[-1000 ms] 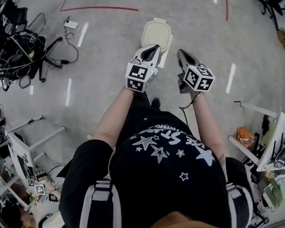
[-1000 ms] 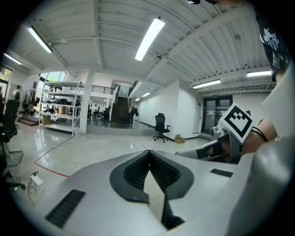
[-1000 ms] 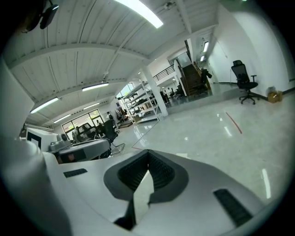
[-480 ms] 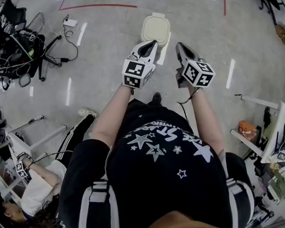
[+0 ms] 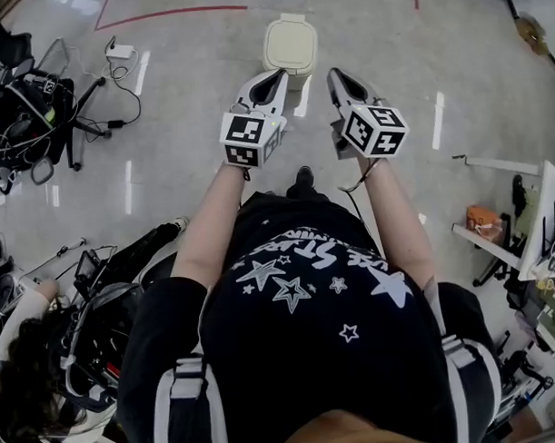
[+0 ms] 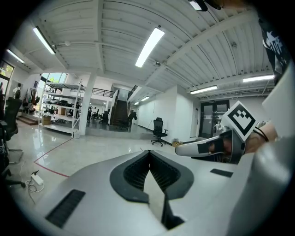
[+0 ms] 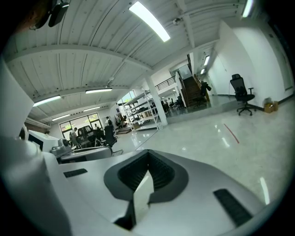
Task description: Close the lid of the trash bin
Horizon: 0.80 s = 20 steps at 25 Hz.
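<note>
The cream trash bin stands on the grey floor at the top middle of the head view, and its lid lies flat on top. My left gripper points at it from just below, with its jaws together and empty. Beside it my right gripper is also shut and holds nothing, a little right of the bin. Neither gripper touches the bin. In the left gripper view the shut left gripper faces a long hall, with the right gripper's body at the right. The right gripper view shows its shut right gripper; the bin is out of both.
A tangle of cables and stands fills the left side, with a white power strip nearby. Red tape runs across the floor behind the bin. A person crouches at lower left. White frames and clutter line the right edge.
The bin and both grippers now sit higher and a little further left in the head view. The person at lower left has shifted. Both grippers stay shut.
</note>
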Available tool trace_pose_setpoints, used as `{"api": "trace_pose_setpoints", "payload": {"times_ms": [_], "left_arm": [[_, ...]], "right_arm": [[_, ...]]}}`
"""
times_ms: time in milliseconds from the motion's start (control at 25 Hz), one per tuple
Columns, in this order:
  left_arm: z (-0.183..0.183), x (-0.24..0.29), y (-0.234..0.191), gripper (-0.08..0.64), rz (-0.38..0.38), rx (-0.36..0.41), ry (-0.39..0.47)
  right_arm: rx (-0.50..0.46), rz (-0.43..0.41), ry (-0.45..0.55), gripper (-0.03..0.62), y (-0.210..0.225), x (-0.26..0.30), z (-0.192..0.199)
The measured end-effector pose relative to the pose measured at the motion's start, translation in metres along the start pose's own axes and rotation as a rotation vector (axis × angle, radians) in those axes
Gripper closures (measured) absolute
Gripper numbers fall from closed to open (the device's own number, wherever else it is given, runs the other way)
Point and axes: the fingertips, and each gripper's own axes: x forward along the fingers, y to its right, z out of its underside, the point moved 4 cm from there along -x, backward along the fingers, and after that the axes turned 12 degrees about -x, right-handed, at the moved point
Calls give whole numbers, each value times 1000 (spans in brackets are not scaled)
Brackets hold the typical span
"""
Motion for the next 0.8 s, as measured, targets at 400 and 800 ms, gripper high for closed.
{"api": "trace_pose_setpoints", "payload": {"times_ms": [400, 800], "left_arm": [[0, -29, 12, 548, 2, -5, 24], [-3, -46, 13, 548, 8, 17, 31]], "right_arm": [[-40, -2, 6, 588, -18, -21, 0], [-82, -19, 15, 588, -39, -24, -6]]}}
